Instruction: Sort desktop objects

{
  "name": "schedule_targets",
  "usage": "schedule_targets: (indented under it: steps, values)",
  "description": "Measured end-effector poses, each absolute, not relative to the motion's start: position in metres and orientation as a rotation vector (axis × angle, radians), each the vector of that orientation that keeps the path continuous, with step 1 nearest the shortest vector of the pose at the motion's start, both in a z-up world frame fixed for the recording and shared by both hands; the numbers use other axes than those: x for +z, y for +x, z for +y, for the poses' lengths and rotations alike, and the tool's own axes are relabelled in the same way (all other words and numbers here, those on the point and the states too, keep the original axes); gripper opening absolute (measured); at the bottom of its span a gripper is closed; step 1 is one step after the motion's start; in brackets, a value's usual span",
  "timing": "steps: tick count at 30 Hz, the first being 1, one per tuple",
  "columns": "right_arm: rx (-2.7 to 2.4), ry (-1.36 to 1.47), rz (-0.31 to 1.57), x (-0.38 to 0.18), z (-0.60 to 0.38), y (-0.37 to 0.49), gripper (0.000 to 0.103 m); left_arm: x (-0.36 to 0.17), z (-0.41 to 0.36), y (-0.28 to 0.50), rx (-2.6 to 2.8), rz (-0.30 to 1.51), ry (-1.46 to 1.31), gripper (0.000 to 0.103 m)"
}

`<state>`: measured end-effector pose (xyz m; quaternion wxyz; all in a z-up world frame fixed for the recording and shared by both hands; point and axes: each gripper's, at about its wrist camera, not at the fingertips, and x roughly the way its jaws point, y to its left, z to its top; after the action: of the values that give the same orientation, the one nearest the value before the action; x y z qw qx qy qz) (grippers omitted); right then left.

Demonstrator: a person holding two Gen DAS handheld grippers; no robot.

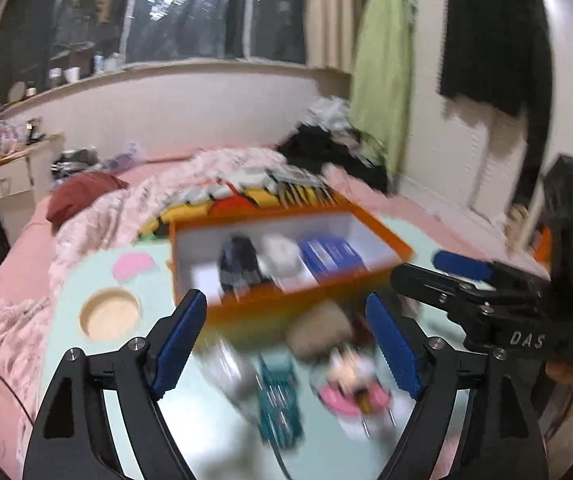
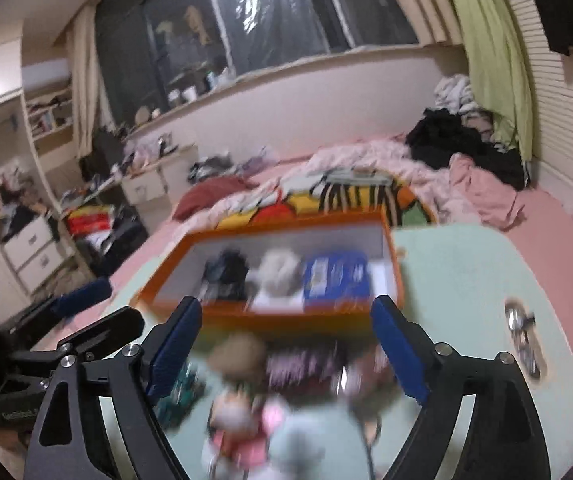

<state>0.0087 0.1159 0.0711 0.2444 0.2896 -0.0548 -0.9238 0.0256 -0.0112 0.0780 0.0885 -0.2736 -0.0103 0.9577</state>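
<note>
Both my left gripper and right gripper stood wide, holding nothing. With the small clutter blurred below, I risked knocking pieces or nudging the orange tray.

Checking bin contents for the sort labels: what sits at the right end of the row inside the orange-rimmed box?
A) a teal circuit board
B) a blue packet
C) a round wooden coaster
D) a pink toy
B: in both wrist views the blue packet lies rightmost in the orange-rimmed box, next to a whitish bundle and a dark item; blur hides finer detail.
</note>
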Motion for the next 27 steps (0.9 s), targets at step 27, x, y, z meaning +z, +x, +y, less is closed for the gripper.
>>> schedule_targets:
  steps: [27]
  values:
    - [-2.522,1.127,0.213,-0.009,0.107,0.040,0.103,-0.002,-0.001,0.059,2.911,0.063,-1.084,0.096]
